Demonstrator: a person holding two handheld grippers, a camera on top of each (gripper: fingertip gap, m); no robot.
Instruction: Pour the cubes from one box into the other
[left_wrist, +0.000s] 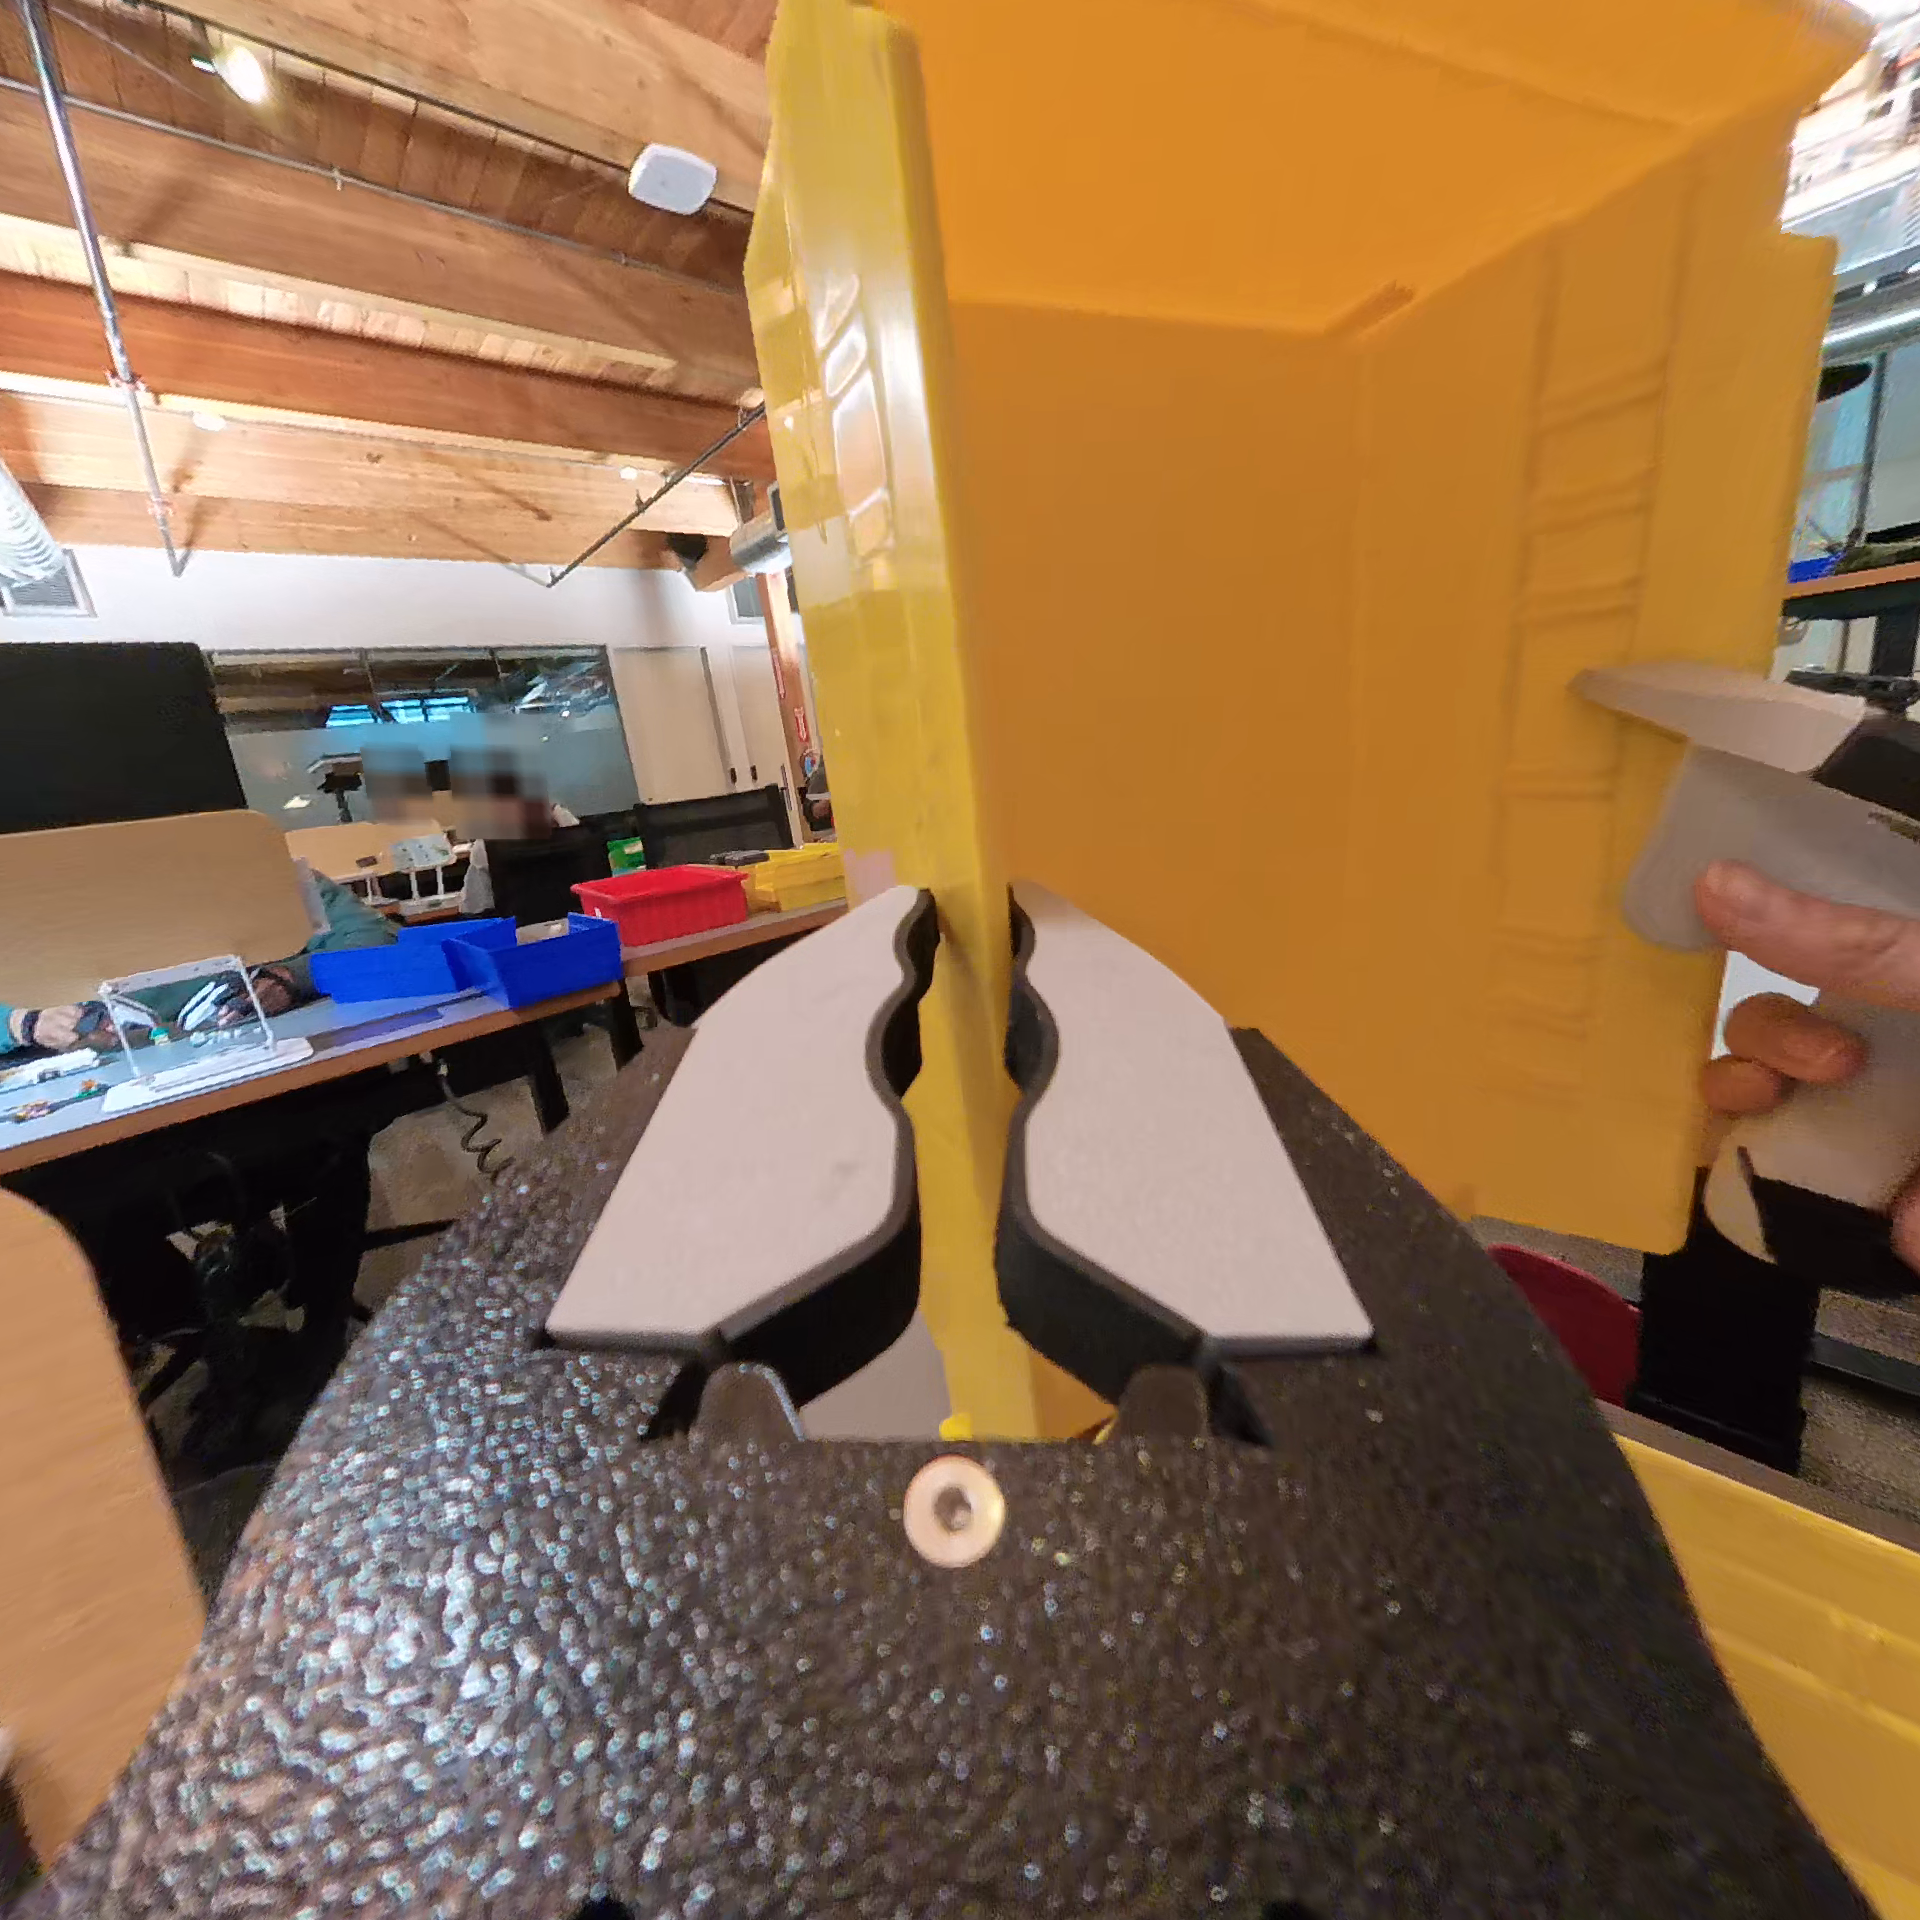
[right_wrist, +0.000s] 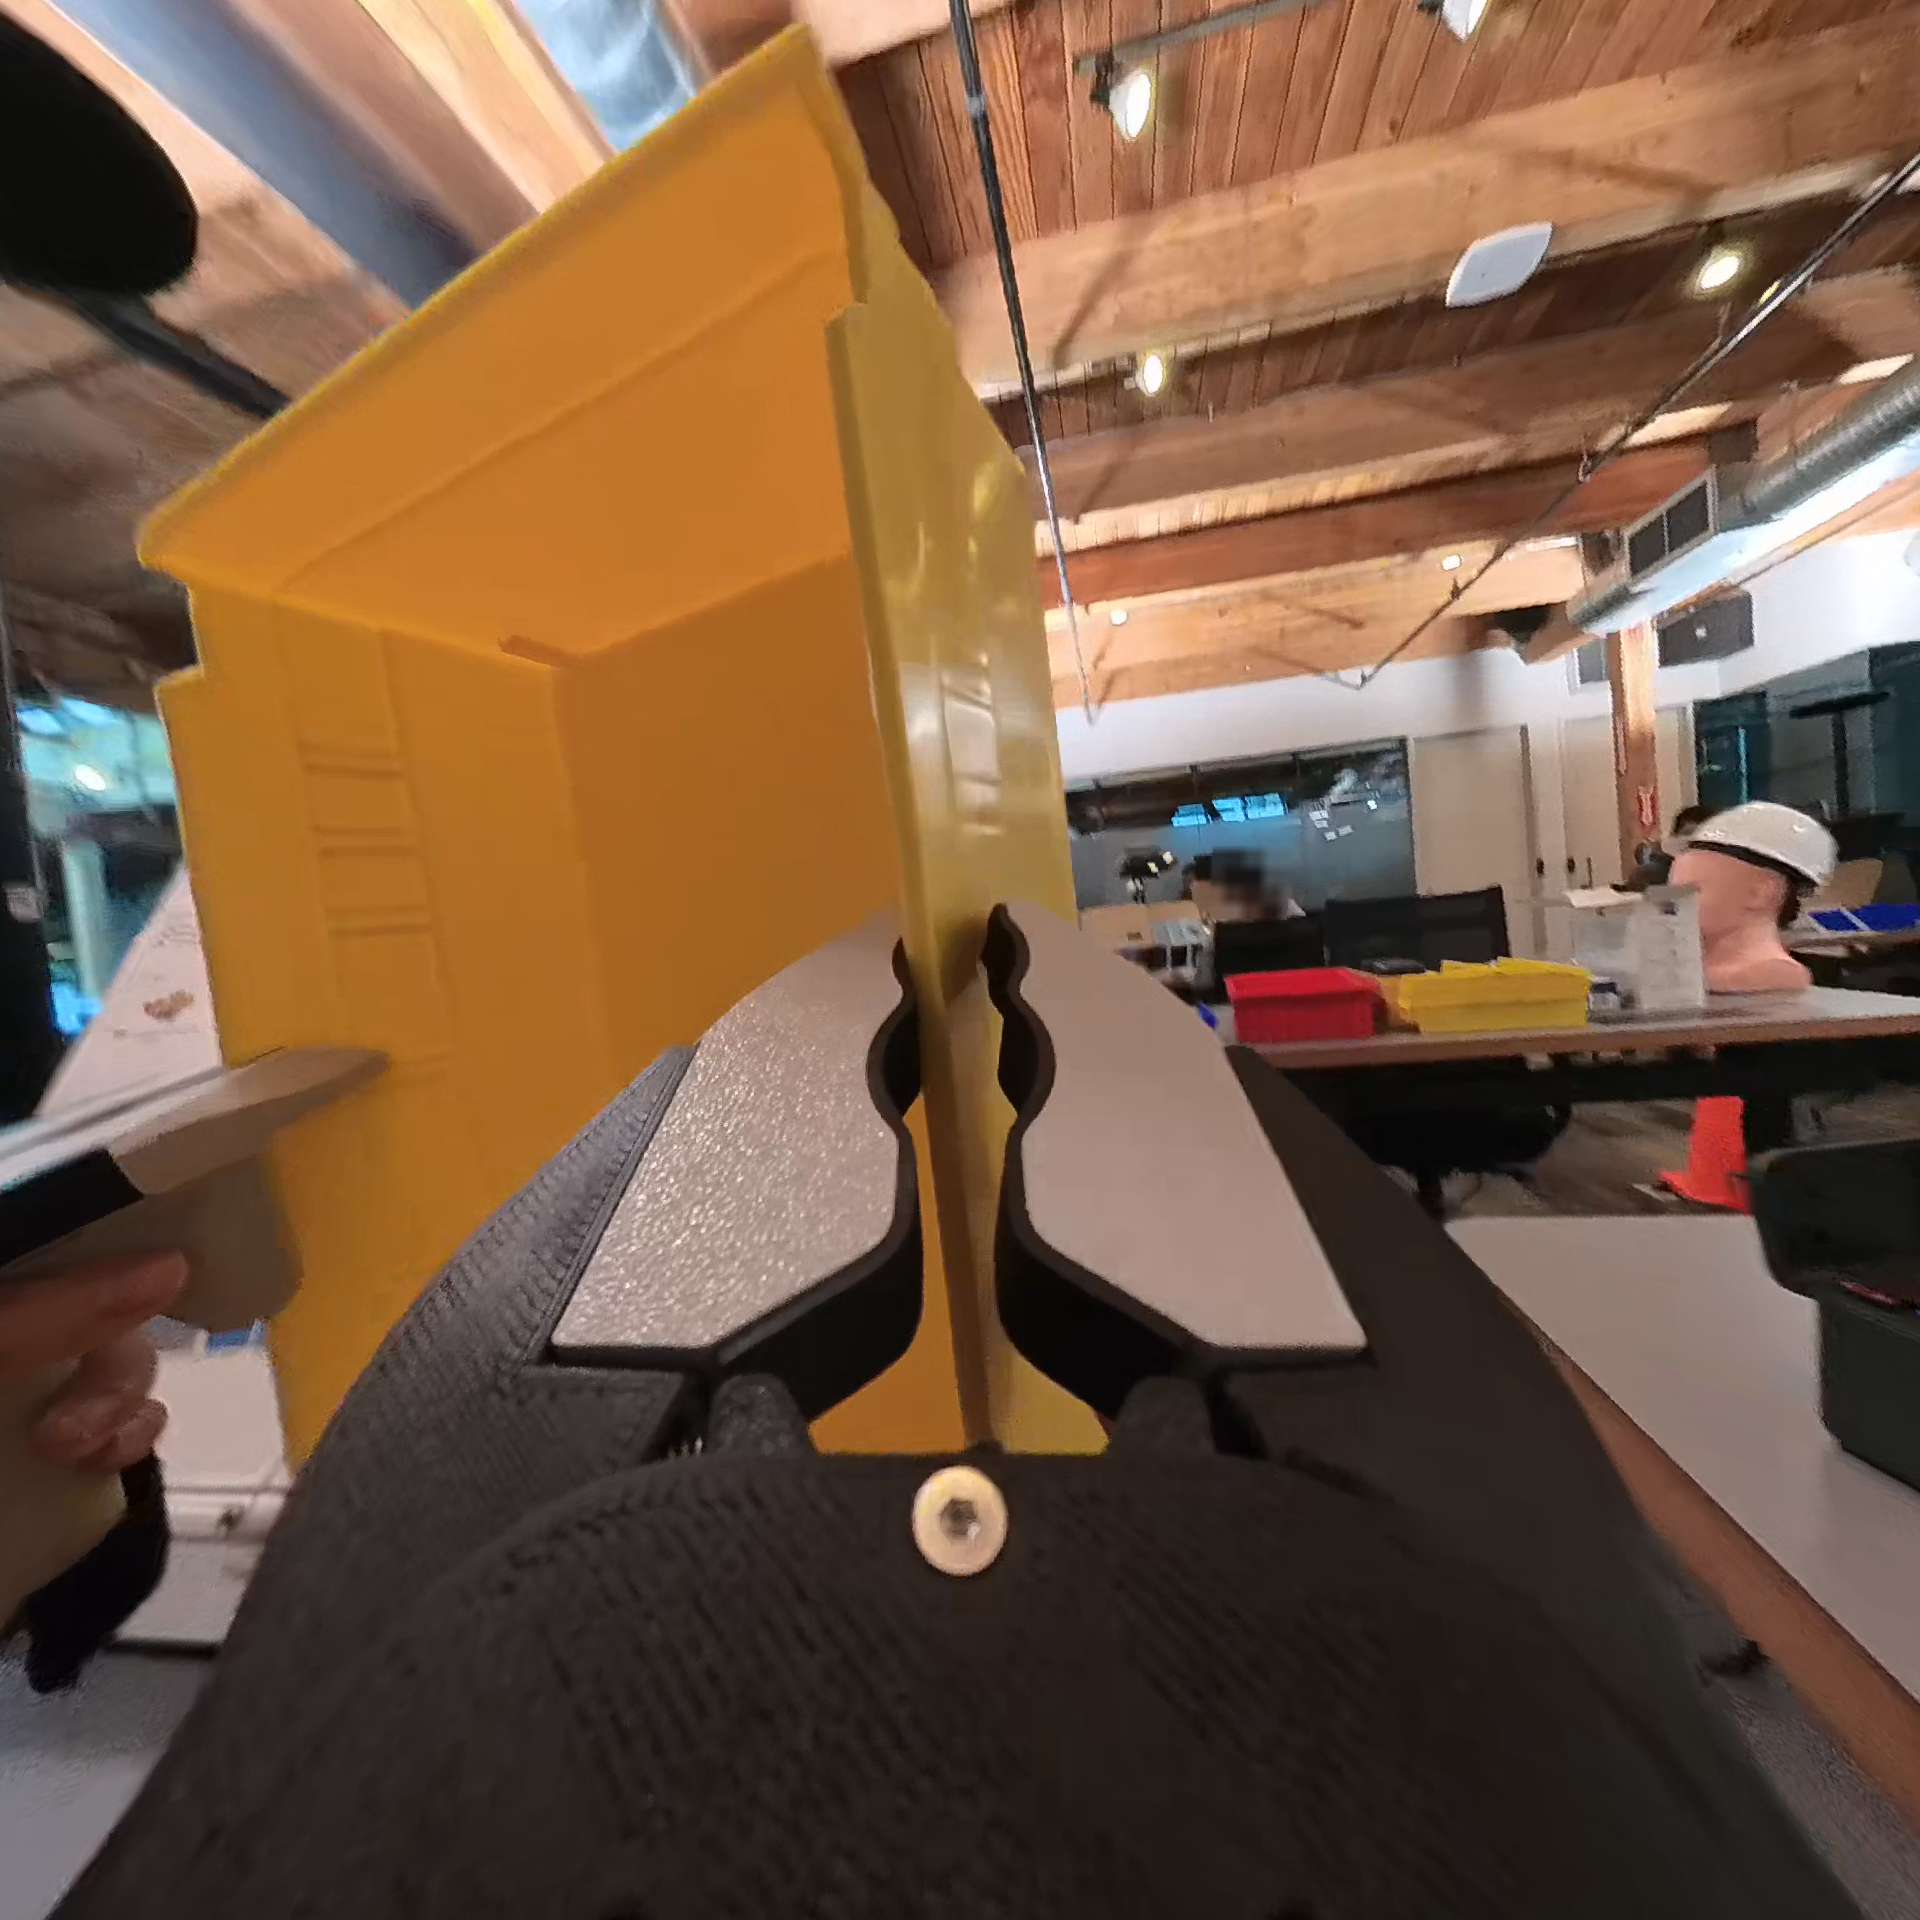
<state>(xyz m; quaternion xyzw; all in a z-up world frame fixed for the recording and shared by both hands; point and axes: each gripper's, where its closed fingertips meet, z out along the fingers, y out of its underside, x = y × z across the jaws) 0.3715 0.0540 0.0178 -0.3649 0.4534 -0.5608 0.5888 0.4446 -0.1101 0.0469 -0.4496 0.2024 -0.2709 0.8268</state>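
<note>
I hold a yellow box (left_wrist: 1195, 623) lifted and tipped so that its open side faces both cameras. Its inside looks empty; I see no cubes. My left gripper (left_wrist: 971, 914) is shut on the box's left side wall. My right gripper (right_wrist: 948, 935) is shut on the opposite side wall of the same box (right_wrist: 623, 779). Each gripper also shows in the other's view, the right one (left_wrist: 1745, 790) and the left one (right_wrist: 208, 1122), each with a hand behind it. A part of a second yellow box (left_wrist: 1787, 1662) lies low at the right, its inside hidden.
A white table (right_wrist: 1662, 1403) runs below at the right with a black case (right_wrist: 1860, 1299) on it. Far tables carry a red bin (right_wrist: 1304, 1003), yellow bins (right_wrist: 1496, 992) and blue bins (left_wrist: 468, 961). An orange cone (right_wrist: 1709, 1153) stands on the floor. People sit at the back.
</note>
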